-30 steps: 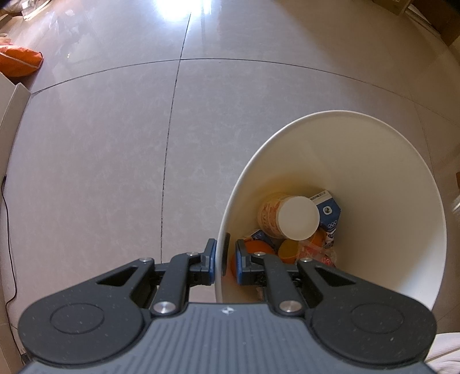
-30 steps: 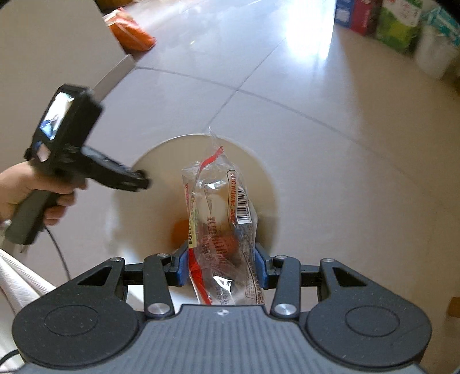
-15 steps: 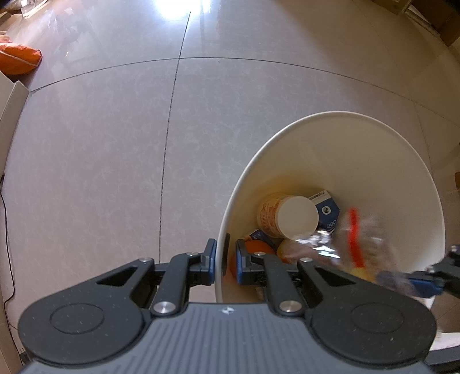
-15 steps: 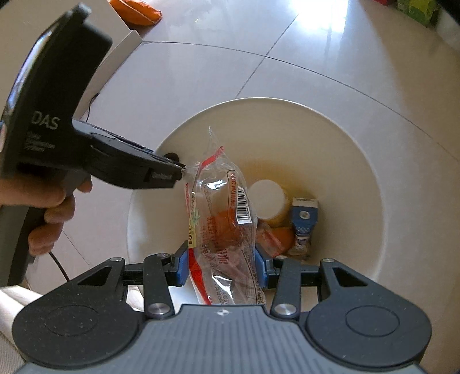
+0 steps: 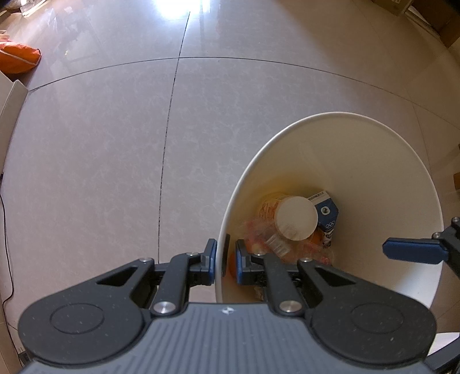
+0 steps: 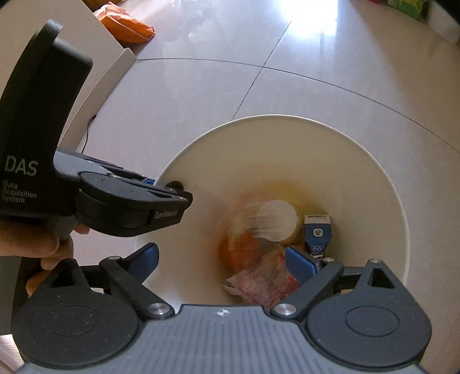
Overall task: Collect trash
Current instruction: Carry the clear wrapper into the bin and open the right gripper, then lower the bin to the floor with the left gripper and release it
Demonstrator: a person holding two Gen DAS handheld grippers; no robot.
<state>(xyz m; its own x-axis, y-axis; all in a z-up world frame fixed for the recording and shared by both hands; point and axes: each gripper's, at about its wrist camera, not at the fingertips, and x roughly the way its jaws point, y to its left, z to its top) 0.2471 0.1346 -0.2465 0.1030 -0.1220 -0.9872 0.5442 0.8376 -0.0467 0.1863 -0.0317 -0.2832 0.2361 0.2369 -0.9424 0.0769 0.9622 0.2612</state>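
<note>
Where the left wrist view looks down, the left gripper [image 5: 222, 260] is seen clenched on the near rim of the white bin [image 5: 373, 161], a stiff, light wall well suited to such a pinch. From the right wrist view, the right gripper [image 6: 221, 260], its jaws just opened wide and now empty, hangs over the bin's mouth. The released clear snack wrapper [image 6: 263, 280], judged thin, crinkly and slippery, lies inside on the bin's bottom beside a paper cup [image 6: 276, 220].

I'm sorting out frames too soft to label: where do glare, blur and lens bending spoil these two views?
Left wrist view: sun glare whitens the floor at top; tile seams bow; the trash bin is sharp. Right wrist view: glare top right; the cup and wrapper in the bin are motion-smeared.
</note>
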